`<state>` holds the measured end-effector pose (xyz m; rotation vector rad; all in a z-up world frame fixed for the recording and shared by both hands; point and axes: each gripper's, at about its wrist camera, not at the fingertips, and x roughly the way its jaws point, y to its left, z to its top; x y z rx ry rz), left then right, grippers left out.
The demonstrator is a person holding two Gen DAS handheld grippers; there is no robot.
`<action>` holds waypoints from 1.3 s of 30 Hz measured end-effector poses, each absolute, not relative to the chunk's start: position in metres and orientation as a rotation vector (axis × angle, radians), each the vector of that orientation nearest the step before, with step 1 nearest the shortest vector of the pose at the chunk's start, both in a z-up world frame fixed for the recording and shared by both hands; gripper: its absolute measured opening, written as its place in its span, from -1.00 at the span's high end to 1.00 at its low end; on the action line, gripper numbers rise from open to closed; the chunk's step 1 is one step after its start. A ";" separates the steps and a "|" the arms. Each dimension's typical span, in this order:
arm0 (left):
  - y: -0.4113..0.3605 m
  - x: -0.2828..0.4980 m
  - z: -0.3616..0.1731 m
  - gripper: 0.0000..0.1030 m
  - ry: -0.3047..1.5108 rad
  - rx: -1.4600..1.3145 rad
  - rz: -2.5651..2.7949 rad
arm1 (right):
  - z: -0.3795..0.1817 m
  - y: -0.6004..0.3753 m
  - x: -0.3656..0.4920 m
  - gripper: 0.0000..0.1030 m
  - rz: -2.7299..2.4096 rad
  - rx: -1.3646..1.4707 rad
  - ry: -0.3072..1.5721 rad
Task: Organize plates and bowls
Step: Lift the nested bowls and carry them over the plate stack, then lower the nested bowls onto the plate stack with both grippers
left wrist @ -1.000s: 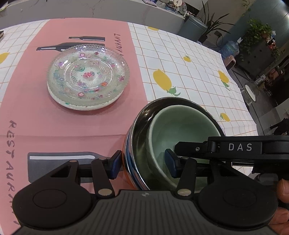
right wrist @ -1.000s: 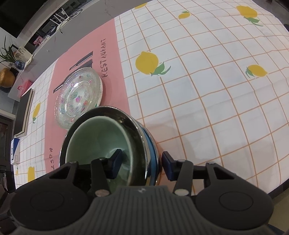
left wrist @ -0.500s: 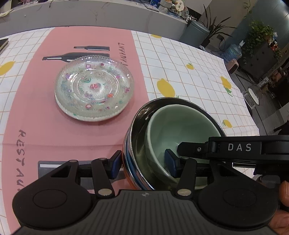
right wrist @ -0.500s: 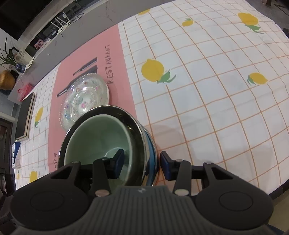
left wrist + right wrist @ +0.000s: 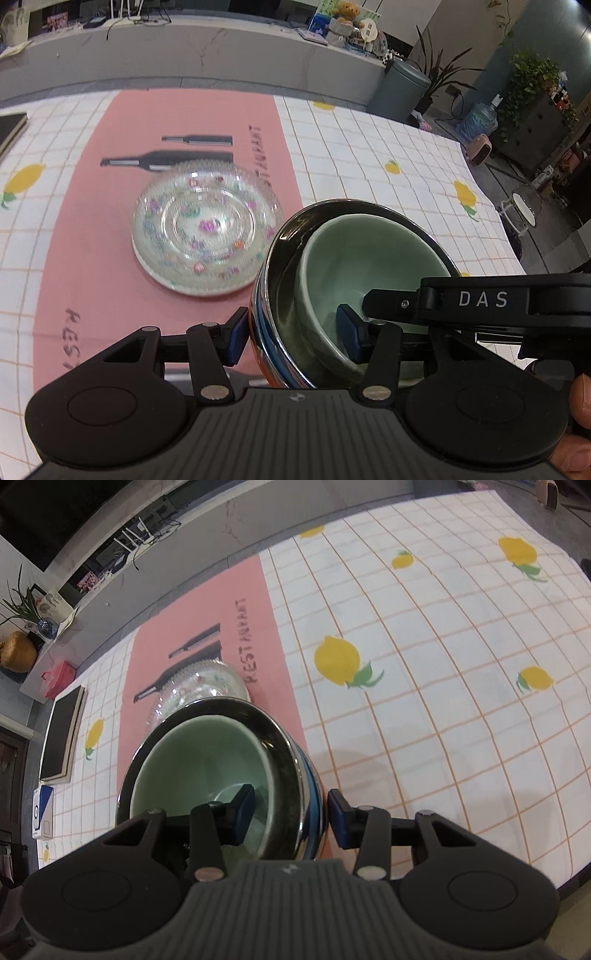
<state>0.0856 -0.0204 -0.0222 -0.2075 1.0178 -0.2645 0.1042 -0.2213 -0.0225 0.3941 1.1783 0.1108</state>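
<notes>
At the lower centre of both wrist views, a steel bowl [image 5: 280,280] with a green bowl [image 5: 373,254] nested inside is clamped from two sides. The left gripper [image 5: 291,332] is half open, one finger outside the steel wall, the other inside the green bowl. The right gripper [image 5: 291,812] grips the opposite rim likewise. At the left view's centre left, a glass plate [image 5: 207,229] sits on the pink mat [image 5: 92,266].

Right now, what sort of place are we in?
Probably a lobby or office lounge with a dining table: a lemon-print checked tablecloth, a long grey stone counter, and potted green plants near a blue water jug.
</notes>
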 end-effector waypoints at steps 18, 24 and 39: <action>0.021 0.124 0.017 -0.13 0.985 -0.189 -0.203 | 0.013 -0.174 0.159 0.17 0.175 0.379 1.166; 0.034 0.144 0.047 -0.13 0.945 -0.189 -0.186 | 0.045 -0.154 0.184 0.17 0.201 0.352 1.126; 0.053 0.187 0.017 -0.13 0.993 -0.238 -0.163 | 0.018 -0.127 0.232 0.17 0.199 0.295 1.175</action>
